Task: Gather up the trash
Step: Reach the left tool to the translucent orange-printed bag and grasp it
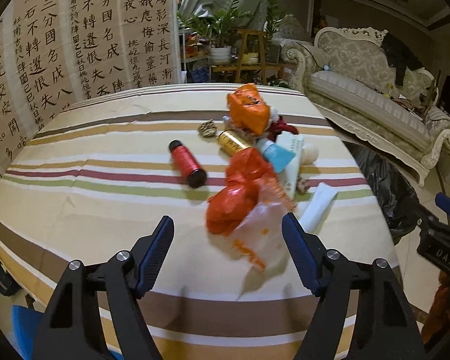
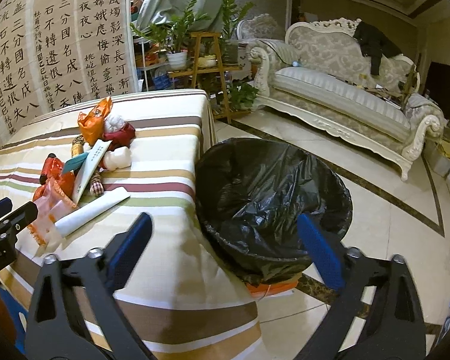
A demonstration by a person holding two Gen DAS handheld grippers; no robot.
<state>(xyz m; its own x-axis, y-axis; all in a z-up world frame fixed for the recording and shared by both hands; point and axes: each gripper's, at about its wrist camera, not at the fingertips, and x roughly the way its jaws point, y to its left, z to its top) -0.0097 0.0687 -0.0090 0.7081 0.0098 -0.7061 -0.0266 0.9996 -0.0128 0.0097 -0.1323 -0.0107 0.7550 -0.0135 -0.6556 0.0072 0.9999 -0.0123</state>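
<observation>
With both the left gripper (image 1: 228, 231) and right gripper (image 2: 225, 234) jaws apart and empty, centre the left on the crumpled red bag (image 1: 237, 198) before clamping

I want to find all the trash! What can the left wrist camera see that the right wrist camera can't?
Only the left wrist view shows the red bottle lying whole on the striped cloth and the small crumpled brown ball beyond it.

Only the right wrist view shows the inside of the bin with the black bag, standing on the floor beside the table; nothing can be made out in it.

Both show the trash pile: the orange bag, the white tube and the red and clear wrapper. Both also show the sofa.
</observation>
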